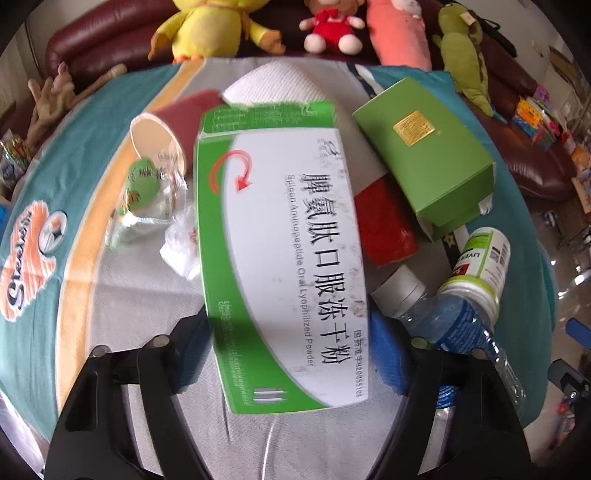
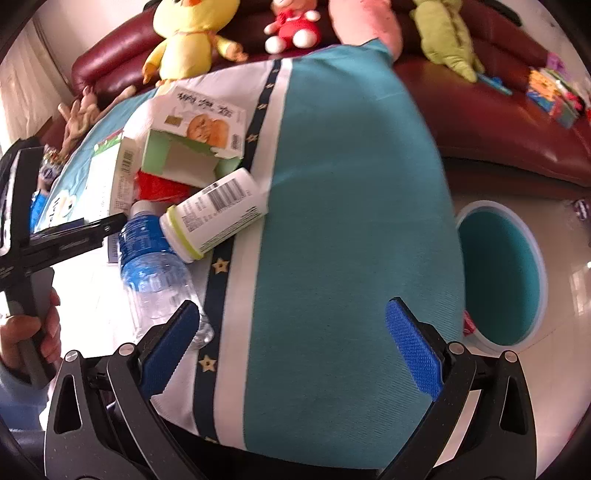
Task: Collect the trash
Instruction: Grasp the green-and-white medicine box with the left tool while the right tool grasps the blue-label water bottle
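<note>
Bin [image 2: 539, 266] beside table, teal inside

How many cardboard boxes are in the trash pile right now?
2, maybe more hidden: the green-and-white medicine box between the left gripper's fingers, and the green box right of it, above the pill bottle.

— We see the box [image 1: 280, 254] hiding the left fingers' inner pads; we can't tell whether they press on it.

— Agreed. The bottle [image 1: 476, 343] runs under the right-hand finger, the yellow toy [image 2: 192, 33] loses its head at the top edge, and the small print blurs.
</note>
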